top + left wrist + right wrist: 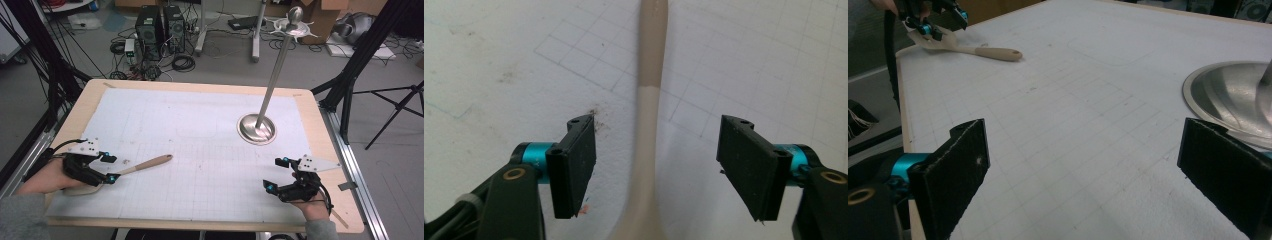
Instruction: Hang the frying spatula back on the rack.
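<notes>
A: Start big. Why does the worktop [327,150] carry a gridded sheet [200,125]?

B: My guess is that the squares let a thing's place be read off. It also gives a plain, pale ground under everything.

A: And the stand [256,128], well ahead of the right tool [275,174]?

B: A round steel base with a tall pole and hooks at the top. I take it as a place to hang something, set far enough off to leave the near side free. In the right gripper view its base [1228,97] sits just beyond the right-hand jaw.

A: What is that right tool doing?

B: It waits. Its jaws are spread wide with nothing but bare sheet between them, the hand resting at the near edge, likely kept out of the way.

A: So the work is on the left?

B: Yes. The spatula [135,167] lies flat on the sheet, blade end under the left tool [111,168], handle pointing away from it toward the middle. In the left gripper view its neck [647,135] runs straight up between the two pads.

A: Is it pinched?

B: No. The jaws are spread, with a gap on each side of the neck. Lining up on the narrow neck looks deliberate: I judge it the easiest part to clamp.
</notes>
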{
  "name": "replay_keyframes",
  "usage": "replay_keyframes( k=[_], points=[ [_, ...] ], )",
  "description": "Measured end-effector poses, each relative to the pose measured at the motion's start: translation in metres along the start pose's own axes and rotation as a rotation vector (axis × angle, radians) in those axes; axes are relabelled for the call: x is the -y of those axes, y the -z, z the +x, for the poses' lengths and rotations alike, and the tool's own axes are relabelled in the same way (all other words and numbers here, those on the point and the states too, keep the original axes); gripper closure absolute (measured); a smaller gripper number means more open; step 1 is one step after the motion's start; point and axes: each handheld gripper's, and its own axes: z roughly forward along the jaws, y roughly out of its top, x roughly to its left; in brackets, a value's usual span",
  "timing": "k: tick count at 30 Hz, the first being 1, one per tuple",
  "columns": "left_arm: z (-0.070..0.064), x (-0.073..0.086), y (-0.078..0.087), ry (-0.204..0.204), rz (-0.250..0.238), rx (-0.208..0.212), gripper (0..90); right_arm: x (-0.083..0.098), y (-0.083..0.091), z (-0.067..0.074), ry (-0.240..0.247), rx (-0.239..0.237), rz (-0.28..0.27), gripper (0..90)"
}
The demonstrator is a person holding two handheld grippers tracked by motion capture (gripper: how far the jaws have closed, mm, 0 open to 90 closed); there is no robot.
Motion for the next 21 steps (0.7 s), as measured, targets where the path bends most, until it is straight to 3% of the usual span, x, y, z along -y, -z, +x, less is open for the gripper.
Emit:
replay_keyframes(
  k=[7, 14, 21],
  points=[
    [-0.0012, 0.0008, -0.0033, -0.004, 0.028, -0.006, 37.6, -0.0002, 0.0001, 0.0006, -0.001, -0.002, 0.003, 5.5],
    [-0.0020, 0.0000, -0.0050, -0.001, 0.062, -0.020, 49.1, -0.0001, -0.0002, 0.0003, 0.001, -0.004, 0.005, 5.5],
    [-0.0027, 0.0002, -0.0087, -0.002, 0.095, -0.022, 51.8, 0.0000, -0.0005, 0.0007, 0.000, -0.008, 0.006, 5.5]
  ],
)
